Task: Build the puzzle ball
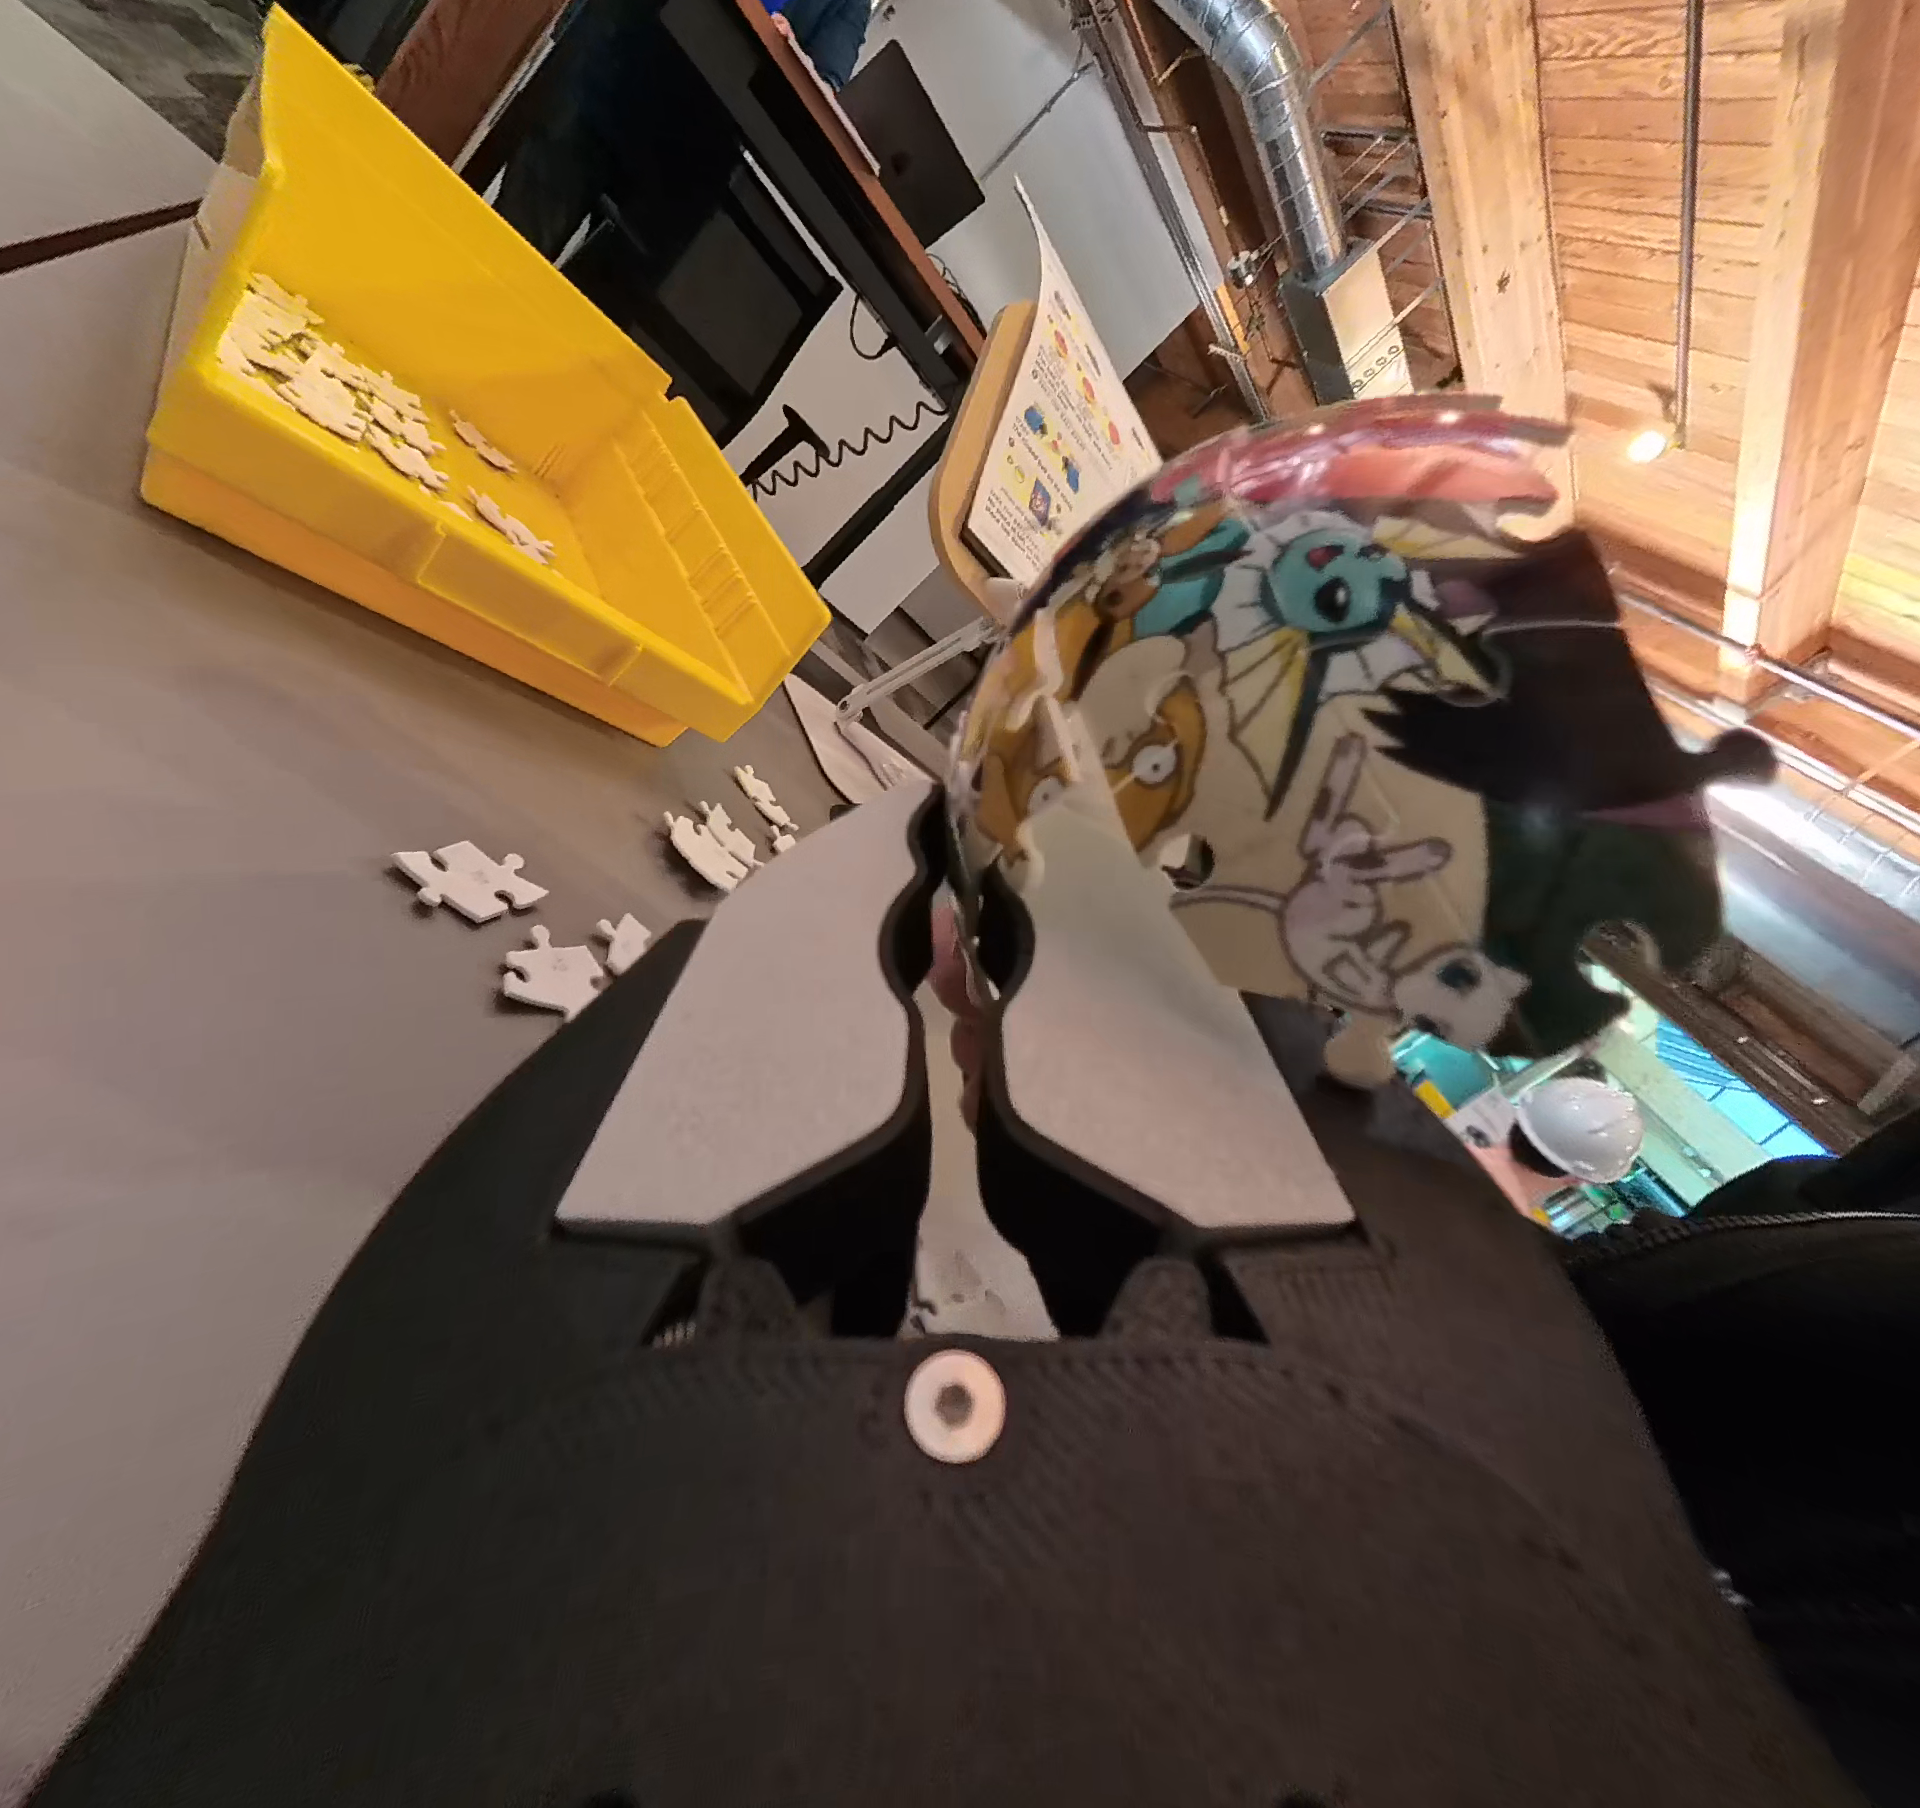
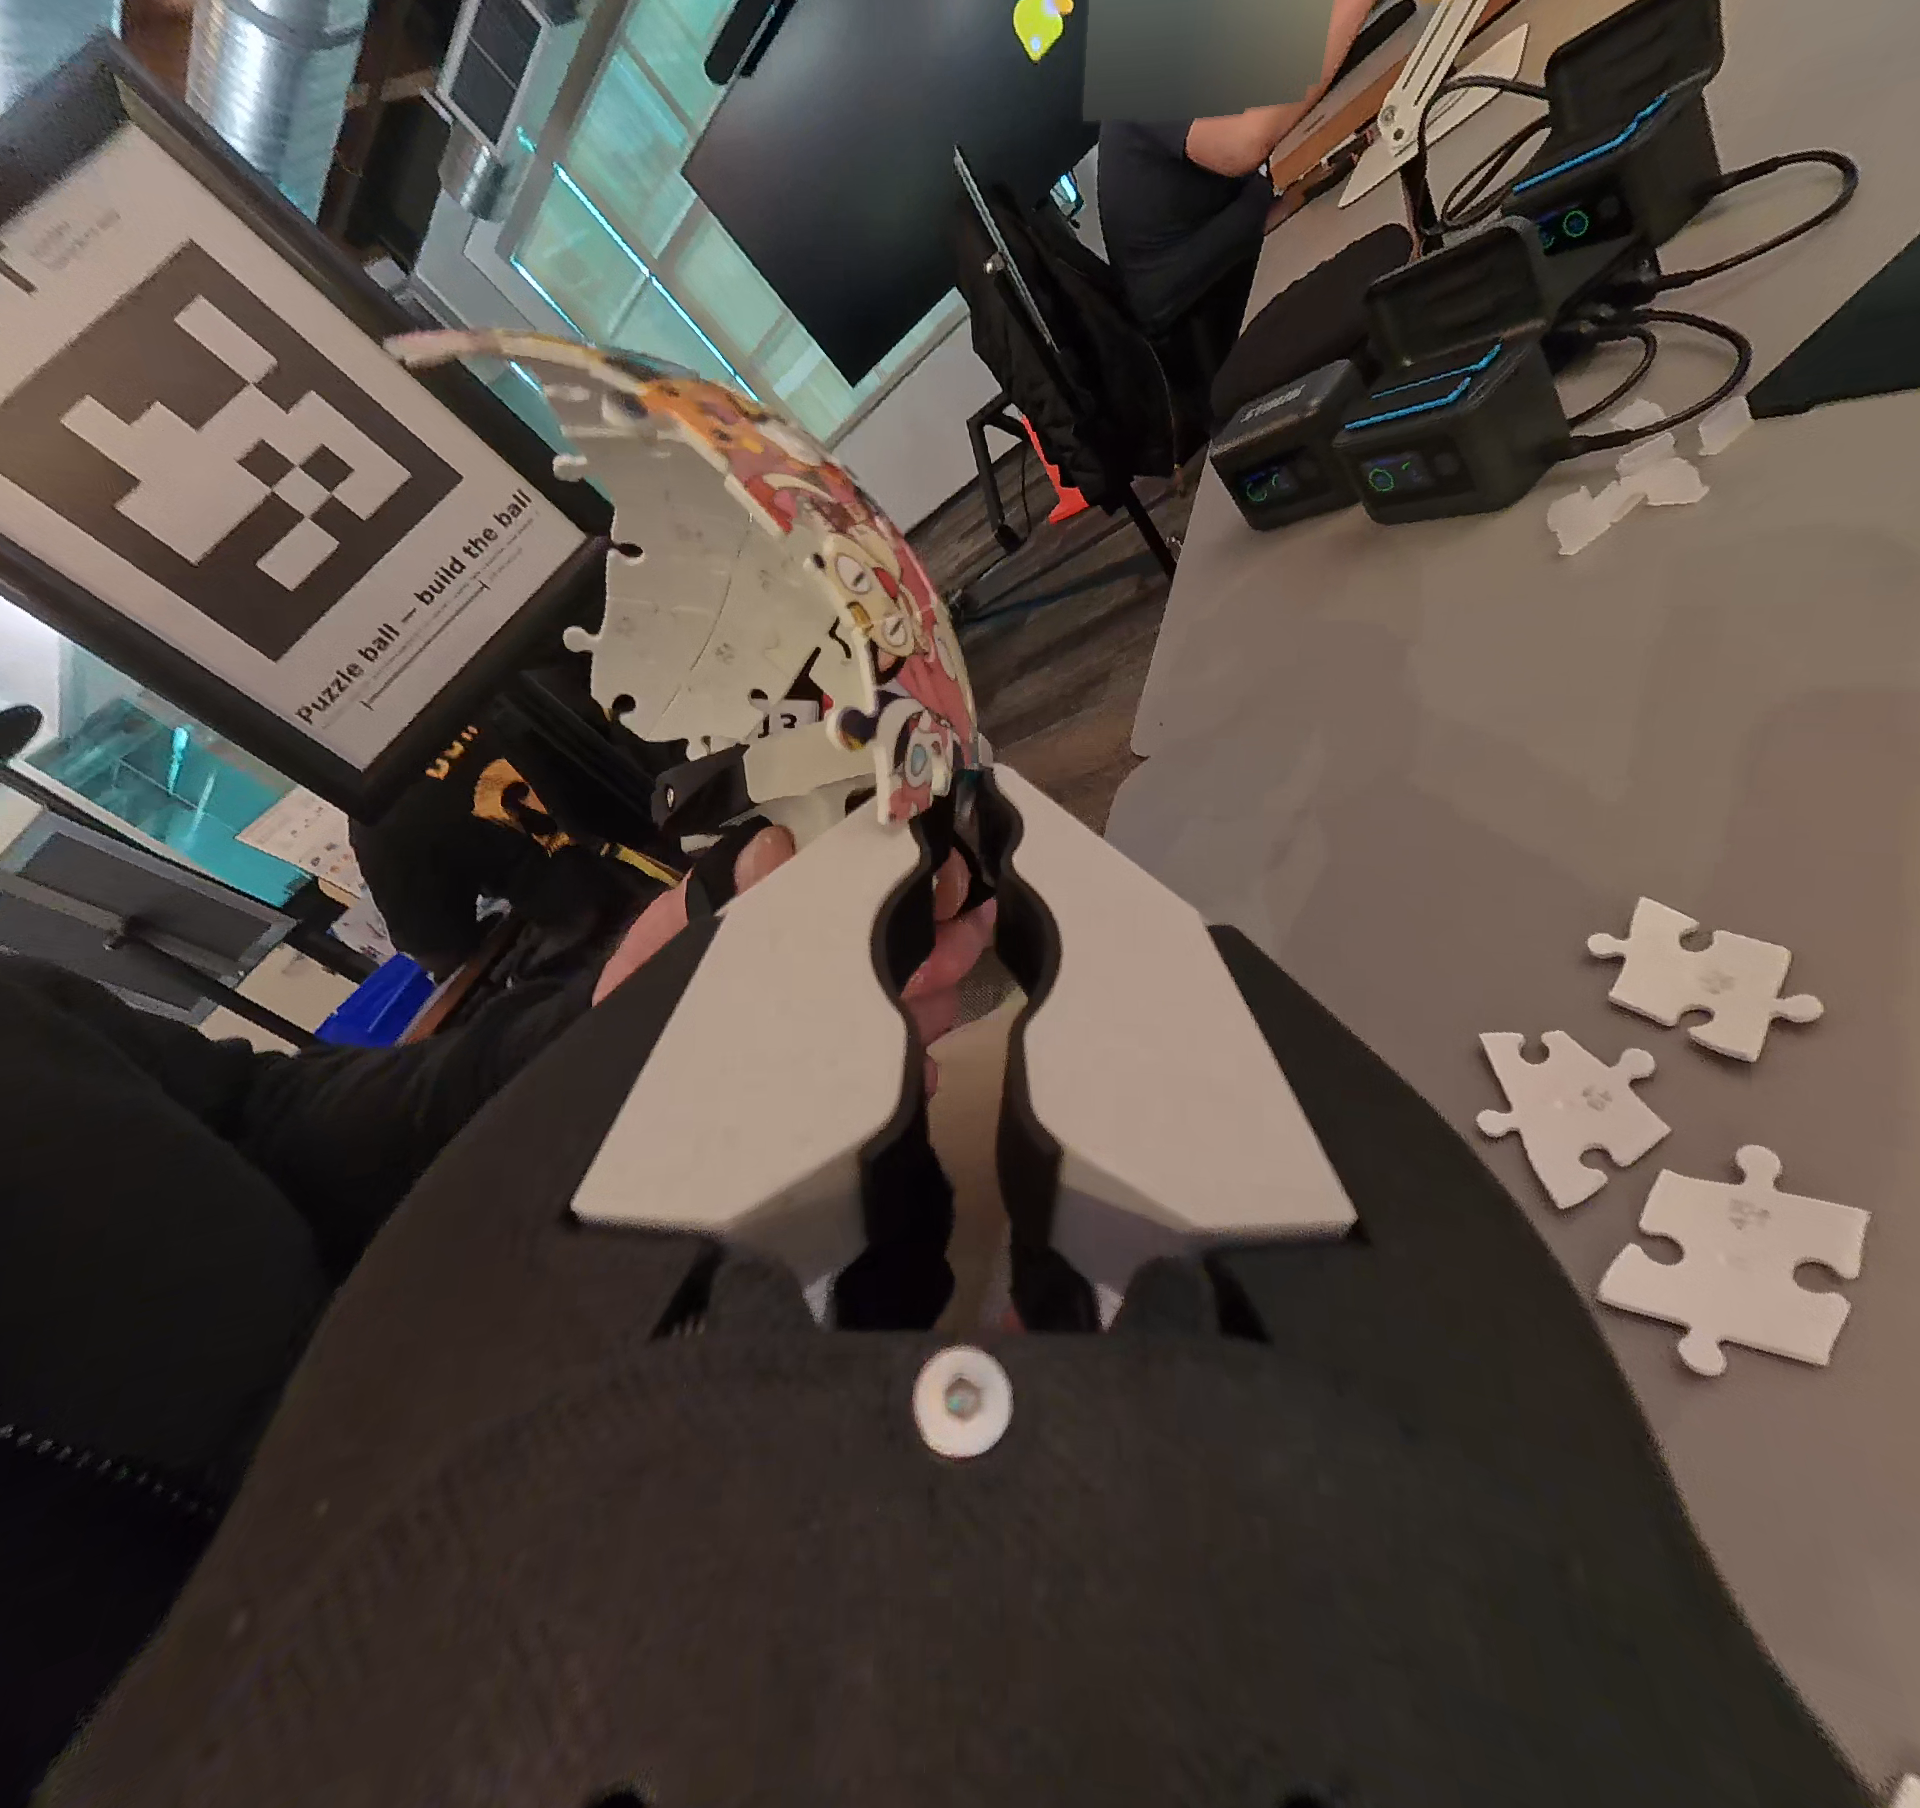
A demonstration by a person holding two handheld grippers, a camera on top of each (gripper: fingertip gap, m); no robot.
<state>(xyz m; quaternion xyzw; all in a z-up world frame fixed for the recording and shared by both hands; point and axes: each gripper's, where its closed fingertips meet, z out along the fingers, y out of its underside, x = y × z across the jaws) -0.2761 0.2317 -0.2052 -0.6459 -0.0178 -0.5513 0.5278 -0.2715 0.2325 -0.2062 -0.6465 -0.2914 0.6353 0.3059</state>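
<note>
Both hand-held grippers, left and right, clamp the half-built ball's rim at their tips; next, free one for a loose piece.

**Plastic, matt and gloss**

The puzzle ball shows a glossy printed outer skin; its inner face is plain matt white plastic. The left gripper has coarse, layered black plastic with matt grey pads. The yellow bin is smooth, shiny plastic.
</note>
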